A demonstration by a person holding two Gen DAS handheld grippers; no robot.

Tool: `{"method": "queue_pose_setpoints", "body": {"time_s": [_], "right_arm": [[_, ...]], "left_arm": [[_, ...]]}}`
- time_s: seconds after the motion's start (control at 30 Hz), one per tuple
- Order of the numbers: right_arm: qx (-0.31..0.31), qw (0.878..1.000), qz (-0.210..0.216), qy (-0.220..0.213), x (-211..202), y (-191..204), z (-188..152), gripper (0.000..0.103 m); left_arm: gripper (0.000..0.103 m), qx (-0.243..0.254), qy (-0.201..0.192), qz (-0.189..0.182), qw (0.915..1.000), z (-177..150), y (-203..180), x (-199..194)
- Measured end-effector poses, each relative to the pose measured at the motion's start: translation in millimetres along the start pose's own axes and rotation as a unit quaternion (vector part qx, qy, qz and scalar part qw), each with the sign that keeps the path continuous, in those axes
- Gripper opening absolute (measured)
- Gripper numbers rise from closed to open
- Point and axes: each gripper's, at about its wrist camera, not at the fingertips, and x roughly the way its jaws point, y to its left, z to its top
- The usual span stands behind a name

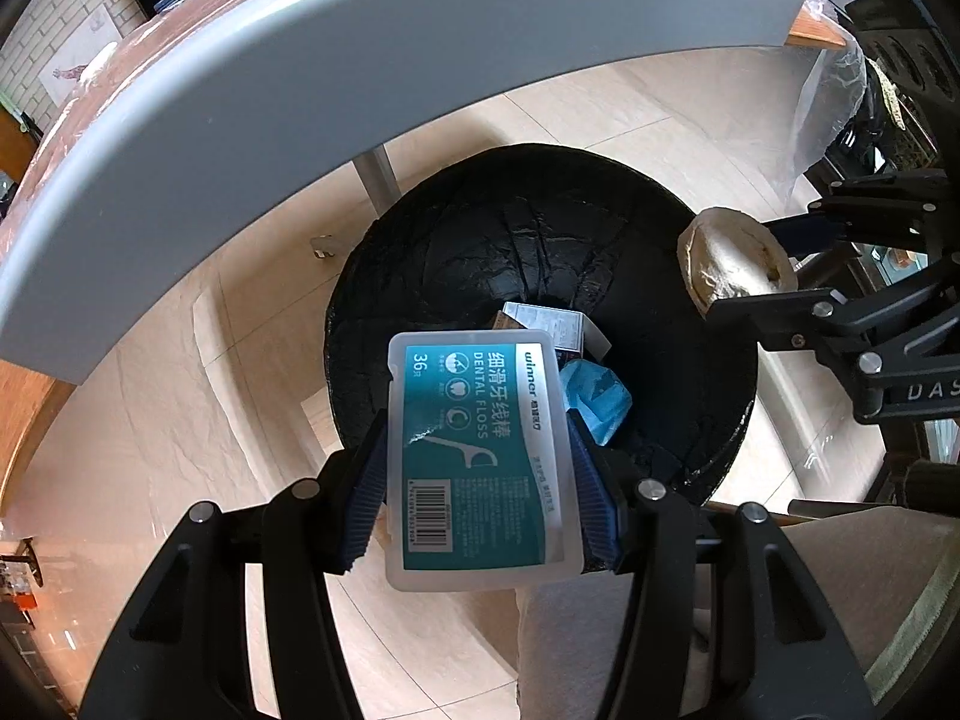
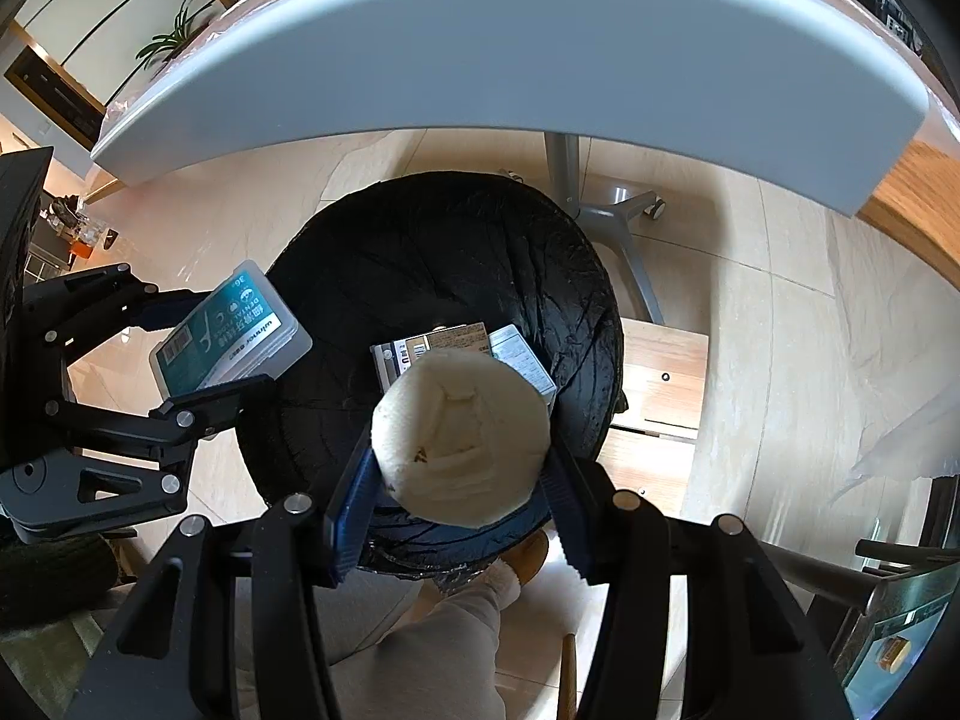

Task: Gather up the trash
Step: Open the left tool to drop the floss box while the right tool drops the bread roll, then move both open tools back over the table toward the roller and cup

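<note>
My left gripper (image 1: 480, 480) is shut on a clear plastic dental floss box (image 1: 480, 456) with a teal label, held over the near rim of a bin lined with a black bag (image 1: 516, 228). My right gripper (image 2: 459, 480) is shut on a cream paper cup (image 2: 462, 438), held over the same black-lined bin (image 2: 432, 240). Each gripper shows in the other's view: the right gripper (image 1: 750, 270) with the cup (image 1: 732, 258) at right, the left gripper (image 2: 222, 354) with the floss box (image 2: 231, 330) at left. Small boxes (image 2: 456, 342) and a crumpled blue wrapper (image 1: 594, 396) lie inside the bin.
A grey-edged table (image 1: 300, 90) with a wooden top hangs over the far side of the bin; its grey leg and caster foot (image 2: 618, 222) stand behind. A wooden stool (image 2: 660, 384) is right of the bin. A clear plastic bag (image 1: 828, 102) hangs at right. The floor is beige tile.
</note>
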Motion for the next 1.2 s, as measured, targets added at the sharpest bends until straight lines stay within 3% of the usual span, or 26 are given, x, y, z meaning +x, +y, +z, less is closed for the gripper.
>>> {"method": "queue_pose_setpoints", "body": {"time_s": [0.1, 0.13, 0.2, 0.67, 1.2], "right_arm": [[0.004, 1.000, -0.002, -0.006, -3.2, 0.7, 0.4, 0.056], [0.007, 1.000, 0.000, -0.008, -3.9, 0.3, 0.7, 0.064], [0.012, 1.000, 0.003, -0.013, -6.6, 0.1, 0.5, 0.068], [0.021, 1.000, 0.006, -0.009, -4.7, -2.9, 1.2, 0.088], [0.037, 0.999, 0.008, -0.012, -15.6, -11.5, -3.1, 0.090]], "left_arm": [[0.058, -0.004, -0.011, 0.002, 0.9999, 1.0, 1.3, -2.5], [0.061, -0.006, -0.012, 0.004, 0.9999, 1.5, 2.4, -3.9], [0.073, -0.013, -0.017, 0.006, 0.9998, 2.4, 5.3, -5.8], [0.083, -0.021, -0.020, -0.003, 0.9996, 2.1, 10.7, -2.8], [0.085, -0.022, -0.017, -0.003, 0.9996, -1.1, 8.6, -6.0]]}}
